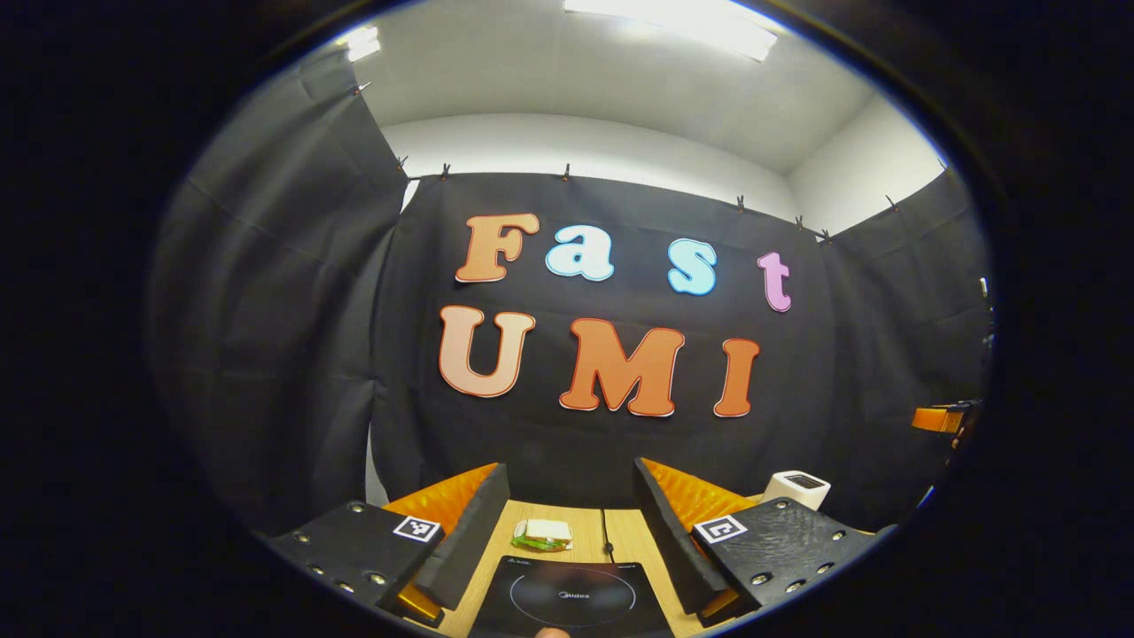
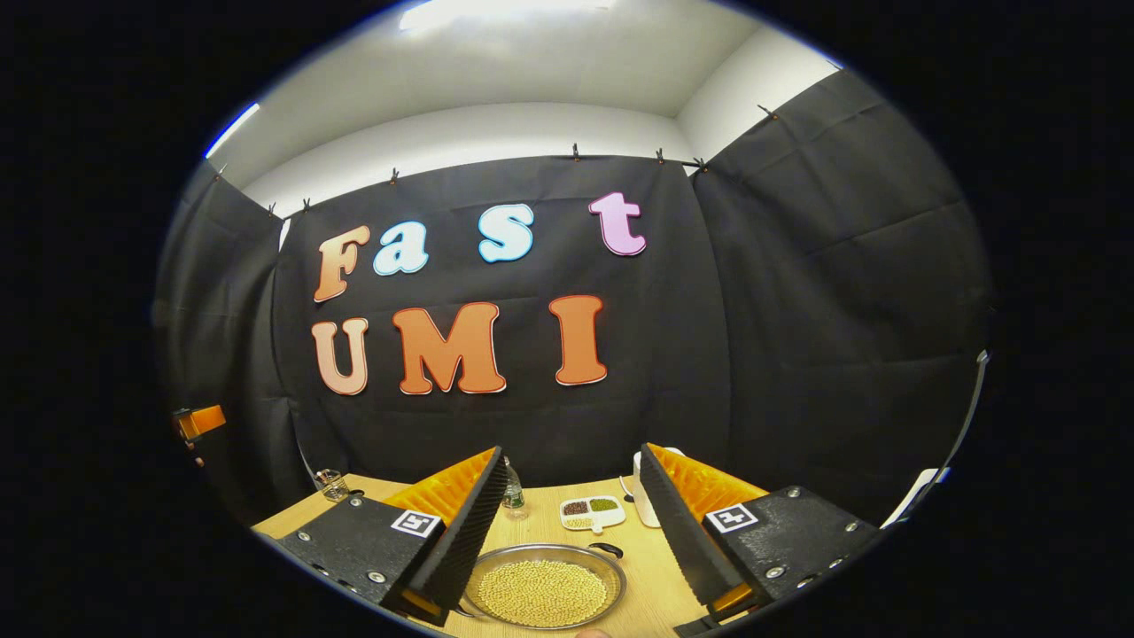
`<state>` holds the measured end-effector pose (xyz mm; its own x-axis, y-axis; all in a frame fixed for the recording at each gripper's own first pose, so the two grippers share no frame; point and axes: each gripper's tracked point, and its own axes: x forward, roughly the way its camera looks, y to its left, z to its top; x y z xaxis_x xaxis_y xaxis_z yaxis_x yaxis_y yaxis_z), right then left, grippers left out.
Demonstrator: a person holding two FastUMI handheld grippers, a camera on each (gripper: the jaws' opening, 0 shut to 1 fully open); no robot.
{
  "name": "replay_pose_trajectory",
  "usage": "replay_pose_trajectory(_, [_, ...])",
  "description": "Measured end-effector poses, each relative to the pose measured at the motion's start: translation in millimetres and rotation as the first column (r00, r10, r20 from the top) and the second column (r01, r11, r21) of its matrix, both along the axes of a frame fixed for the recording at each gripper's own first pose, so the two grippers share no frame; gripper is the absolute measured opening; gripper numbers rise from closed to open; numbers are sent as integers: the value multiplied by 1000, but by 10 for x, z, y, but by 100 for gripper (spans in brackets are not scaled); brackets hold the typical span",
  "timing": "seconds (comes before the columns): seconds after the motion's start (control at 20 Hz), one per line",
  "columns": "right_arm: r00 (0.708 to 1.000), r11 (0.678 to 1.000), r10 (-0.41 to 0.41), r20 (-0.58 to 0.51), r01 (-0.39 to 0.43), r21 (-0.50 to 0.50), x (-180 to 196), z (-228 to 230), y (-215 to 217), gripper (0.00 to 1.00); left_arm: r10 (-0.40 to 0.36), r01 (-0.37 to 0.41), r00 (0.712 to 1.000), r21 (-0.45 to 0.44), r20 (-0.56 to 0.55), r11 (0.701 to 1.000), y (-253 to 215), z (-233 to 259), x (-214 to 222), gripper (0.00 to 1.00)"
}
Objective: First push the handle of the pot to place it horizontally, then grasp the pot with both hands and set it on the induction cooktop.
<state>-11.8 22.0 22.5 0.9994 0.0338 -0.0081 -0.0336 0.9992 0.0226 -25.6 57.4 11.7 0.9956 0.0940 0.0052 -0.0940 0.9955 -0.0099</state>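
Observation:
A shallow metal pot (image 2: pixel 545 589) full of yellow beans sits on the wooden table, low between the fingers of my right gripper (image 2: pixel 571 454), which is open and above it. A small dark handle (image 2: pixel 609 549) sticks out at the pot's far right rim. The black induction cooktop (image 1: pixel 567 602) lies flat on the table below my left gripper (image 1: pixel 570 470), which is also open and holds nothing. Each gripper also appears far off at the edge of the other's view: the right gripper (image 1: pixel 939 418) and the left gripper (image 2: pixel 199 421).
A sandwich (image 1: pixel 542 534) and a cable (image 1: pixel 607 536) lie behind the cooktop, and a white appliance (image 1: pixel 797 489) stands to the right. Behind the pot are a divided dish (image 2: pixel 592 509), a small bottle (image 2: pixel 512 496), a glass (image 2: pixel 332 485) and a white object (image 2: pixel 640 501).

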Motion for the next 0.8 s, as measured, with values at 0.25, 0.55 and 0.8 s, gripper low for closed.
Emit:
replay_pose_trajectory(0.25, [1000,1000,-7,-3,7,-11,-19,-11,-58,93,-11,11,1000,22,-11,1000,-62,-12,-34,89])
replay_pose_trajectory(0.55, [999,1000,-6,-39,6,-6,1,-159,-86,93,-30,31,999,29,-22,999,-117,-56,-35,89])
replay_pose_trajectory(0.8, [997,1000,-2,-75,2,-1,21,-321,-109,93,-23,24,999,28,-32,999,-99,-99,-57,89])
